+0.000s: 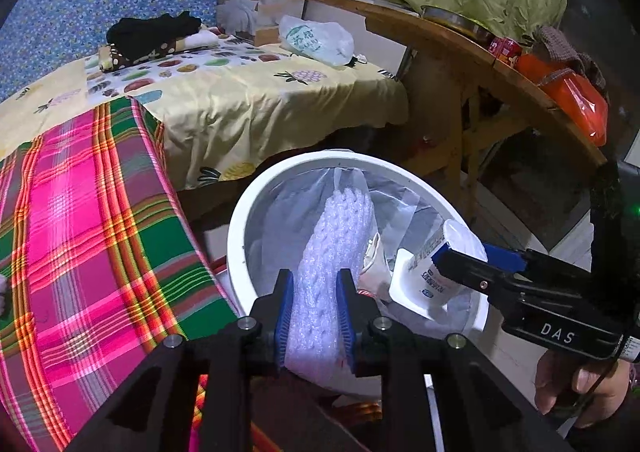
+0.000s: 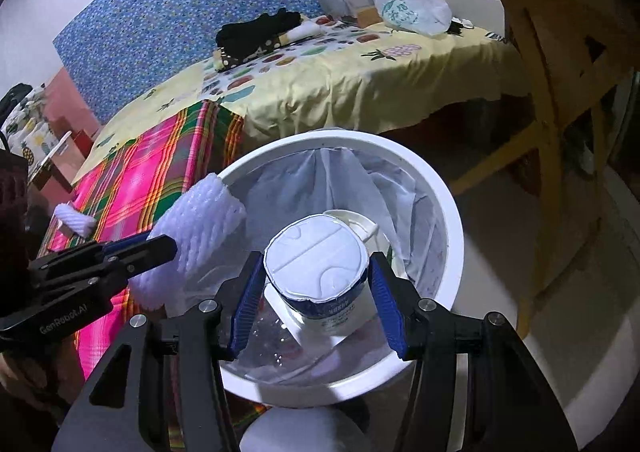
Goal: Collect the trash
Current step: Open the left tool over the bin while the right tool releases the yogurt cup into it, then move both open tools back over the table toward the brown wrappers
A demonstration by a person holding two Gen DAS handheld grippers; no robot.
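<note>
Left wrist: left gripper (image 1: 314,306) pinches ribbed foam netting (image 1: 340,236); right gripper (image 2: 318,292) clasps foil-lidded cup (image 2: 320,272).

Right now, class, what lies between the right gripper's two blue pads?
A white yogurt cup, over the lined white bin; the right wrist view shows it best.

Dim indoor light, sharp centre, dark bowed edges (fisheye)

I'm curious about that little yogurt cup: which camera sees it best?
The right wrist view: the yogurt cup sits centred between the right gripper fingers, foil lid facing the camera, above the white bin. The left wrist view shows it from the side, partly hidden by a gripper finger.
</note>
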